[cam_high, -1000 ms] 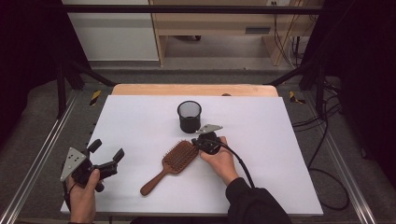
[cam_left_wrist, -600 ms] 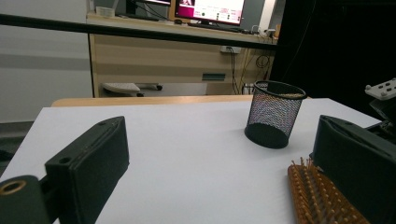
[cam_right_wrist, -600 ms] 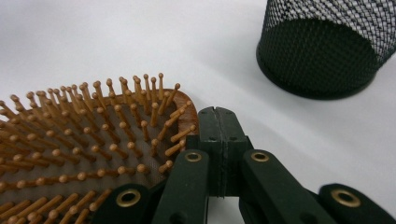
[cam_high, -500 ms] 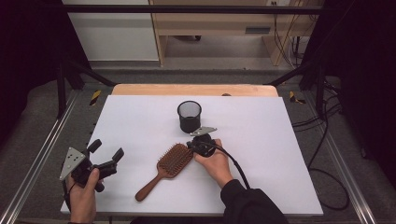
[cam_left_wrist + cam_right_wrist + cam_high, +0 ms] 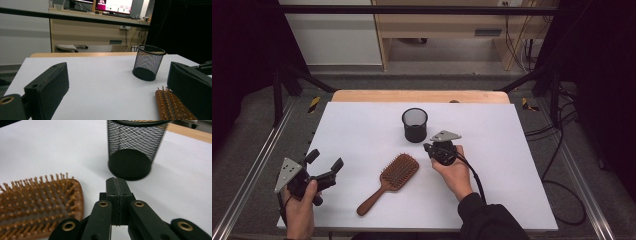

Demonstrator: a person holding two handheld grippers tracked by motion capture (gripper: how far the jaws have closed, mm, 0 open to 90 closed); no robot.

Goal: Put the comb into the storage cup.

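A brown wooden hairbrush (image 5: 392,179) lies bristles up on the white table, its handle pointing to the front left. A black mesh cup (image 5: 414,125) stands upright behind it. My right gripper (image 5: 429,148) is just right of the brush head and in front of the cup, not touching either. In the right gripper view its jaws (image 5: 117,187) are pressed together with nothing between them, the brush (image 5: 37,202) at their left and the cup (image 5: 132,150) straight ahead. My left gripper (image 5: 325,161) is held near the front left corner, open and empty; beyond its wide-spread jaws (image 5: 117,87) are the cup (image 5: 148,62) and the brush (image 5: 172,105).
The white table top (image 5: 522,165) ends in a wooden strip (image 5: 417,96) at the back. Metal rails (image 5: 252,175) run along both sides. Cables (image 5: 557,150) hang at the right. A desk with lit screens (image 5: 113,5) stands beyond the table.
The brush has slid a little to the left and toward the front. My right gripper, which was at the brush head, has drawn back to the right. The left gripper has stayed put.
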